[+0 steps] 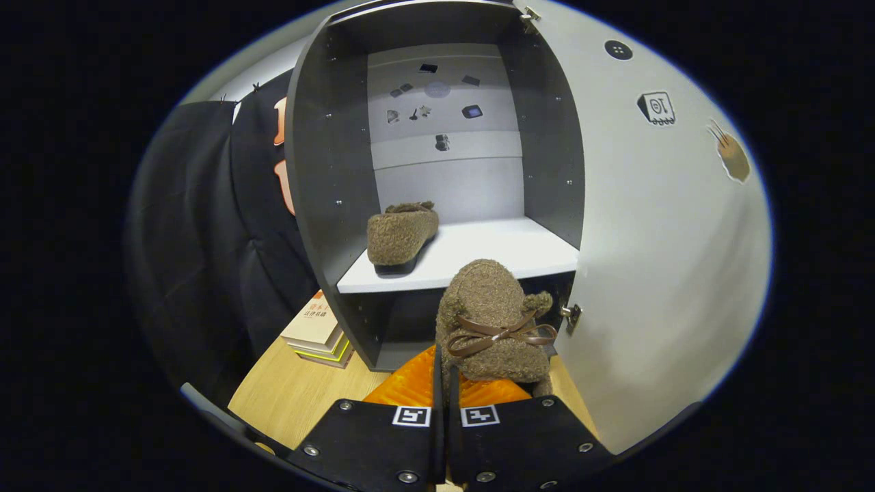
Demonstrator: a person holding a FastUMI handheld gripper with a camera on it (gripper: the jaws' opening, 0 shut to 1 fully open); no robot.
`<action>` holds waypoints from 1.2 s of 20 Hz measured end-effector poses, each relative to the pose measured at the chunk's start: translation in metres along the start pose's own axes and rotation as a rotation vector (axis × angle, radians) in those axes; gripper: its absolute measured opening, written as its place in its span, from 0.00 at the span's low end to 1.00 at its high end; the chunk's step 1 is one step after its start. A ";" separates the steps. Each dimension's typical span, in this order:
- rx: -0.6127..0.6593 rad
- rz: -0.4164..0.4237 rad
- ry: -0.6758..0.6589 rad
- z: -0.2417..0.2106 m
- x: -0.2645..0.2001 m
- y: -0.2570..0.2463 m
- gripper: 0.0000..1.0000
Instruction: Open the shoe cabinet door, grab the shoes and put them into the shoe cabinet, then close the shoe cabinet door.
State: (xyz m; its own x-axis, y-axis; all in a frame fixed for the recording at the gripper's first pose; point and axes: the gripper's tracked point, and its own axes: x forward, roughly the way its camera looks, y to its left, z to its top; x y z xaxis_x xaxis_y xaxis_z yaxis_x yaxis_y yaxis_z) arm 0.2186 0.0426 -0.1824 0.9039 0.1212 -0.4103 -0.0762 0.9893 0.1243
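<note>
**Second shoe held, cabinet open**

- Gripper (446,383): fingers pressed nearly together, clamping the rear edge of a fuzzy brown shoe (493,321), likely pinched by its thin wall so the toe points forward for entry.
- Held shoe: bow on top, raised just ahead of the fingers, in front of the shelf (492,249) edge.
- Books (320,329): stacked on the table (294,393), left of the cabinet (328,184) base.
- Door (656,239): swung fully open to the right, clearing the way in.
- First shoe (402,236): already on the shelf, at its left side, leaving room on the right for its pair.
</note>
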 end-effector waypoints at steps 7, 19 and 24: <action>-0.075 0.006 -0.042 0.064 0.036 -0.001 0.02; -0.137 -0.018 -0.003 0.139 0.141 -0.020 0.02; -0.162 -0.029 0.069 0.141 0.191 -0.028 0.02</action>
State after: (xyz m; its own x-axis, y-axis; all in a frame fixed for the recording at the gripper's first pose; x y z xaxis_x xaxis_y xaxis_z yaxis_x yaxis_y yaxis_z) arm 0.4529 0.0270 -0.1372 0.8759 0.0920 -0.4736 -0.1224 0.9919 -0.0336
